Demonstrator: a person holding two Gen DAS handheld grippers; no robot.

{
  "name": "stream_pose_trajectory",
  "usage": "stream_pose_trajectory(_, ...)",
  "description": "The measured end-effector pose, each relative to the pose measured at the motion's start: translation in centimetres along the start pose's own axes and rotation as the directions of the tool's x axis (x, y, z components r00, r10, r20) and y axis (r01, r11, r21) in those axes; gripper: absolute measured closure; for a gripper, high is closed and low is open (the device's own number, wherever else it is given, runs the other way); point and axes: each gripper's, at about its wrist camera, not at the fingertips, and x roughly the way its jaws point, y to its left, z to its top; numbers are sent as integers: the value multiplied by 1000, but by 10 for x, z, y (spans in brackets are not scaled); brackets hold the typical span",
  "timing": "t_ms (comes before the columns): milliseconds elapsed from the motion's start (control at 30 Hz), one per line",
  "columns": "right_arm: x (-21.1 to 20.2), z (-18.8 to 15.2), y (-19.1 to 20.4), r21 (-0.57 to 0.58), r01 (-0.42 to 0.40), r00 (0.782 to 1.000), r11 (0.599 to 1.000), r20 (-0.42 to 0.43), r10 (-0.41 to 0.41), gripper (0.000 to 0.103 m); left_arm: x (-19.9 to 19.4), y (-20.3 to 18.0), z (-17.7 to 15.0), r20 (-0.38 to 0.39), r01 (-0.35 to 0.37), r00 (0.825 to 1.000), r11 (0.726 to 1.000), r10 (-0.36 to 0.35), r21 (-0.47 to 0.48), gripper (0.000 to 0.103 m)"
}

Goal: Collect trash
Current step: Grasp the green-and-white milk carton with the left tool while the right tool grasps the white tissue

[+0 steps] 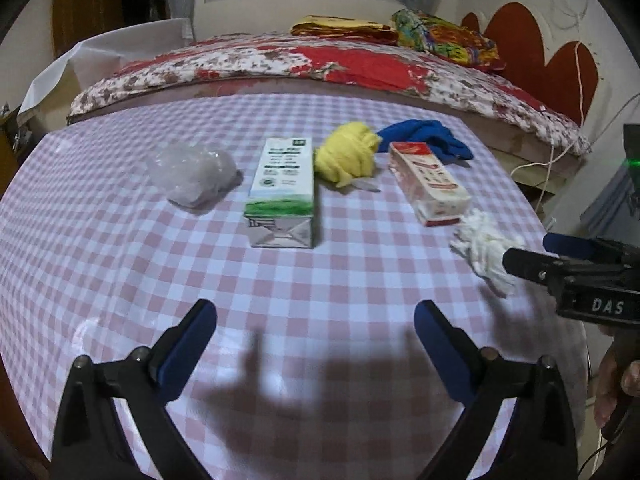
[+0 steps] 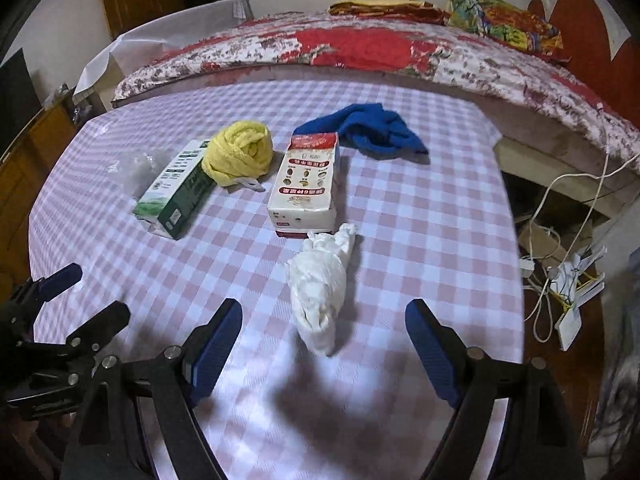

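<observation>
Crumpled tissue (image 2: 318,292) ahead of right tool (image 2: 324,320), untouched

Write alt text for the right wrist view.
The open right gripper hovers over a crumpled white tissue on a pink checked table. Behind lie a red-and-white carton, a yellow cloth, a green carton and a blue cloth.

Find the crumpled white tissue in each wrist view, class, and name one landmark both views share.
Left wrist view: tissue at right of centre, just ahead of the right gripper.
Right wrist view: tissue at centre, ahead of the open fingers.
Shared landmark: red carton just behind it.
</observation>
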Motion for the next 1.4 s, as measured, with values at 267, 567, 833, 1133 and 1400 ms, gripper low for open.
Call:
stream_pose_trajectory(267,29,-2,-4,6,-16,998,1000,-63,17,41,20,7,9,-13,-1,1000,1000,1,-11,5)
stream_pose_trajectory(567,18,0,-24,45,-6,1000,999,-24,7,76,30,14,22,15,-23,1000,999,24,-39,14)
stream_pose_trajectory(833,24,18,-46,92,11,1000,996,-5,-10,76,55,19,43,16,-54,998,998,55,-42,16)
stream_pose_trajectory(1133,35,28,-52,101,0,1000,995,-4,1,76,92,21,56,-33,-71,997,997,70,-28,46)
stream_pose_trajectory(1400,18,24,-60,109,2,1000,994,23,-4,76,62,26,46,33,-62,997,996,64,-56,47)
